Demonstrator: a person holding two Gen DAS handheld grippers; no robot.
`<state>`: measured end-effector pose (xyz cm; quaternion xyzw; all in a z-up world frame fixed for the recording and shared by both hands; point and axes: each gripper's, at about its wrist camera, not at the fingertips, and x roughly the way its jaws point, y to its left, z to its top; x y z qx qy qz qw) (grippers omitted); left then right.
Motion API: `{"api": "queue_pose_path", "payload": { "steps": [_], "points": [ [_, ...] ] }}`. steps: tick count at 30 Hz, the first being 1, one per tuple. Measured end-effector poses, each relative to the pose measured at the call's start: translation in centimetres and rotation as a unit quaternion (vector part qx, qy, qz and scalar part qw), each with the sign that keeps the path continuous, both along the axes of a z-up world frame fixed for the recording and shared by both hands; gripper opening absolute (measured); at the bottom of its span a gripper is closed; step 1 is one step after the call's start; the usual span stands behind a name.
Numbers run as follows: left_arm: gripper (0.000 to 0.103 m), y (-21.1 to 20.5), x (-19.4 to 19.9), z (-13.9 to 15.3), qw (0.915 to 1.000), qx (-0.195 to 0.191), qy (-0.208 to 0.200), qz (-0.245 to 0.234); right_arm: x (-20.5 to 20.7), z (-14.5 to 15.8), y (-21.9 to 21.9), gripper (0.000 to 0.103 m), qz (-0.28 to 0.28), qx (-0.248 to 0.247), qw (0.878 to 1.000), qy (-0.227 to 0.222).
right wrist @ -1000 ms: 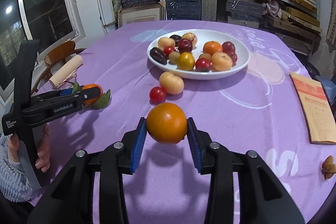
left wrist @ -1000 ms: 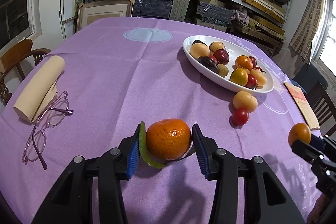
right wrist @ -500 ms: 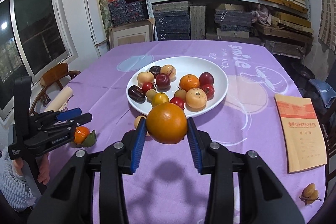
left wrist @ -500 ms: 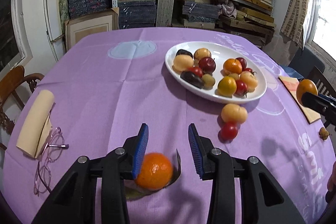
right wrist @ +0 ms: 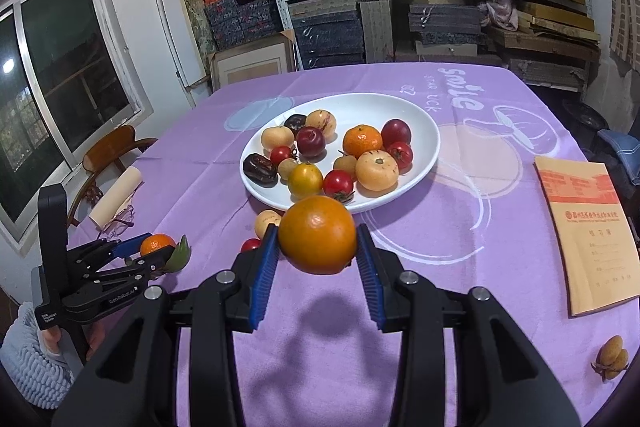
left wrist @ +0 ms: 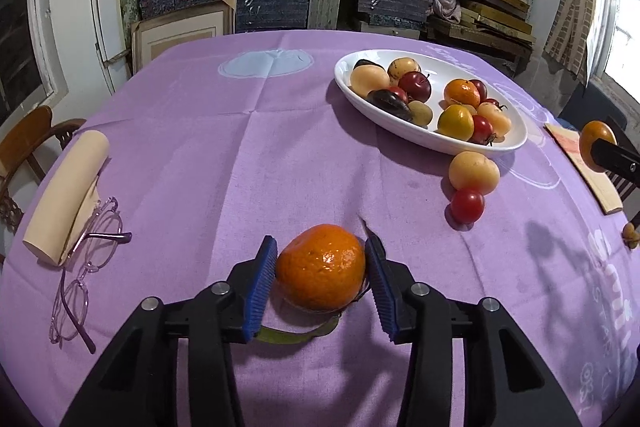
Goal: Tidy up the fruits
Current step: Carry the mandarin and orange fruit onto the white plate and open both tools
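Observation:
A tangerine point(left wrist: 320, 267) with a green leaf point(left wrist: 296, 337) rests on the purple cloth between the blue pads of my left gripper point(left wrist: 321, 247). Its jaws are opening; the pads stand right at the fruit's sides without visibly squeezing it. My right gripper point(right wrist: 318, 231) is shut on a smooth orange point(right wrist: 318, 233), held in the air just in front of the white plate point(right wrist: 420, 131), which holds several fruits. A pale peach point(left wrist: 474, 173) and a cherry tomato point(left wrist: 467, 205) lie loose beside the plate. In the right wrist view the left gripper point(right wrist: 148, 253) and the tangerine point(right wrist: 156, 244) show at the lower left.
Purple-framed glasses point(left wrist: 86, 267) and a cream paper roll point(left wrist: 68, 195) lie at the table's left edge. A tan booklet point(right wrist: 584, 231) and a small cluster of loquats point(right wrist: 610, 359) lie at the right. A wooden chair point(right wrist: 112, 151) stands at the left, and stacked shelves stand behind the table.
The left gripper, which stood drawn back above the tangerine half a second ago, now brackets it again. The right gripper carried the orange closer to the plate.

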<state>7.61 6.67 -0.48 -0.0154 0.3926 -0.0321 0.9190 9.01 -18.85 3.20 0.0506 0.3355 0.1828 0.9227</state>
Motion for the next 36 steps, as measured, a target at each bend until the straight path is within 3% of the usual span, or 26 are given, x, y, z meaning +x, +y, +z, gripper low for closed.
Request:
{"api": "queue_pose_path", "payload": {
  "steps": [2,7,10,15,20,26,36],
  "points": [
    [0.046,0.5,0.1,0.0,0.9999,-0.013,0.003,0.002,0.0,0.0,-0.2,0.038,-0.001,0.003,1.0,0.0],
    [0.045,-0.6,-0.4,-0.1,0.9999,0.013,-0.006,-0.009,0.0,0.1,-0.5,0.038,-0.003,0.01,1.0,0.0],
    [0.045,-0.6,-0.5,0.3,0.9998,0.0,-0.01,-0.015,0.0,0.2,-0.7,0.038,-0.006,0.011,1.0,-0.001],
    [0.045,-1.2,-0.1,2.6,0.9987,0.011,-0.044,-0.023,0.0,0.7,-1.2,0.038,-0.011,0.012,1.0,-0.007],
    [0.045,-3.2,3.4,6.1,0.9965,0.02,-0.073,-0.035,1.5,1.9,-0.8,0.038,-0.008,-0.001,1.0,-0.011],
    [0.045,-6.7,9.0,8.3,0.9955,0.011,-0.082,-0.048,7.0,3.6,-0.3,0.038,-0.018,-0.024,0.999,-0.013],
    [0.045,-9.8,16.4,4.8,0.9985,-0.017,-0.026,-0.045,20.7,1.1,2.6,0.038,-0.022,-0.057,0.997,0.054]
  ]
}}
